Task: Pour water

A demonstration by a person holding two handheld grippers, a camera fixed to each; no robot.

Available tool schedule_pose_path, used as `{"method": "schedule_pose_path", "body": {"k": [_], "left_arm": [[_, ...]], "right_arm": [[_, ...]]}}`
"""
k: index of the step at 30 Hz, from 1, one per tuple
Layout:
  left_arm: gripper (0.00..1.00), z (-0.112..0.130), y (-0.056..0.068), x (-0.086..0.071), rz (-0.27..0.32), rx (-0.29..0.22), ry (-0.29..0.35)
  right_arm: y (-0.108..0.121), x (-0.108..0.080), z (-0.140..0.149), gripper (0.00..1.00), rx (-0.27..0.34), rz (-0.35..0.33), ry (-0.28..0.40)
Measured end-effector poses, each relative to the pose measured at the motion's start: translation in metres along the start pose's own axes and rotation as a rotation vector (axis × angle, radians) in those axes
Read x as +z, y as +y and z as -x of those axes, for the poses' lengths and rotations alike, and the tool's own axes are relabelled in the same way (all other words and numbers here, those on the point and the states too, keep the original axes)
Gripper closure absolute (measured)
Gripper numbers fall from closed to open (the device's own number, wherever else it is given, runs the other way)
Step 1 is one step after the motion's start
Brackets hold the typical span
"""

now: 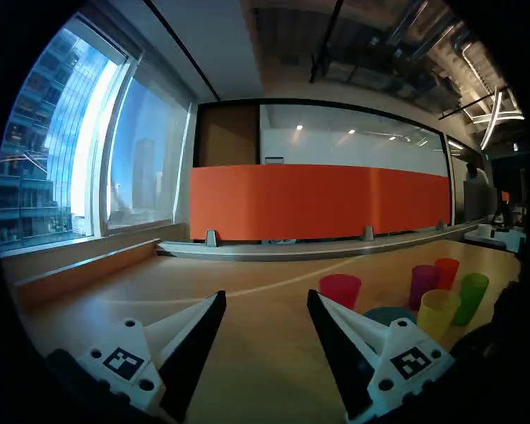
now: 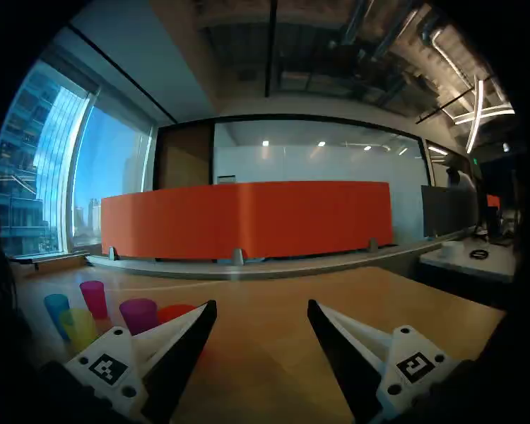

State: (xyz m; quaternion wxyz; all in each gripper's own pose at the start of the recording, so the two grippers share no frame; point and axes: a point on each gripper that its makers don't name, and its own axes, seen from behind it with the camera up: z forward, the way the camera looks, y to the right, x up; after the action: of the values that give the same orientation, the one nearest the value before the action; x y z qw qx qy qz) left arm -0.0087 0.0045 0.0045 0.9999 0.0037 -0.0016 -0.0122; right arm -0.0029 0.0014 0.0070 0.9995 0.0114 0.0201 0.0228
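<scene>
Several coloured plastic cups stand on a wooden table (image 1: 265,353). In the left gripper view they sit to the right: a red cup (image 1: 339,290), a purple cup (image 1: 424,281), an orange cup (image 1: 447,271), a green cup (image 1: 471,297), a yellow cup (image 1: 438,311) and a teal cup (image 1: 385,314) partly behind my finger. My left gripper (image 1: 266,293) is open and holds nothing. In the right gripper view the cups cluster at the left: blue (image 2: 56,311), pink (image 2: 93,297), yellow (image 2: 79,327), purple (image 2: 138,314), red (image 2: 173,311). My right gripper (image 2: 261,304) is open, with nothing between its fingers.
An orange partition (image 1: 314,201) on a grey rail runs along the table's far edge. Large windows (image 1: 53,162) and a wooden ledge are on the left. A side desk (image 2: 470,258) with a monitor stands at the far right.
</scene>
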Motion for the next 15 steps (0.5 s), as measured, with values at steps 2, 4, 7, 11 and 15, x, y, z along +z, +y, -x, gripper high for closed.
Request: {"method": "schedule_pose_path", "body": {"k": [2, 4, 7, 11, 15], "left_arm": [[0.15, -0.0002, 0.0002, 0.0, 0.0, 0.0, 0.0], [0.16, -0.0002, 0.0004, 0.0, 0.0, 0.0, 0.0], [0.15, -0.0001, 0.0006, 0.0002, 0.0, 0.0, 0.0], [0.16, -0.0003, 0.0002, 0.0004, 0.0, 0.0, 0.0], [0.15, -0.0005, -0.0003, 0.0002, 0.0, 0.0, 0.0]], "right_arm": [[0.0004, 0.0004, 0.0012, 0.01, -0.004, 0.002, -0.003], [0.0008, 0.0006, 0.0022, 0.01, -0.008, 0.003, -0.006], [0.0015, 0.0009, 0.0032, 0.01, -0.011, 0.003, -0.011], [0.0021, 0.0015, 0.0049, 0.01, -0.016, 0.005, -0.017], [0.0009, 0.0019, 0.0074, 0.01, -0.027, 0.006, -0.023]]}}
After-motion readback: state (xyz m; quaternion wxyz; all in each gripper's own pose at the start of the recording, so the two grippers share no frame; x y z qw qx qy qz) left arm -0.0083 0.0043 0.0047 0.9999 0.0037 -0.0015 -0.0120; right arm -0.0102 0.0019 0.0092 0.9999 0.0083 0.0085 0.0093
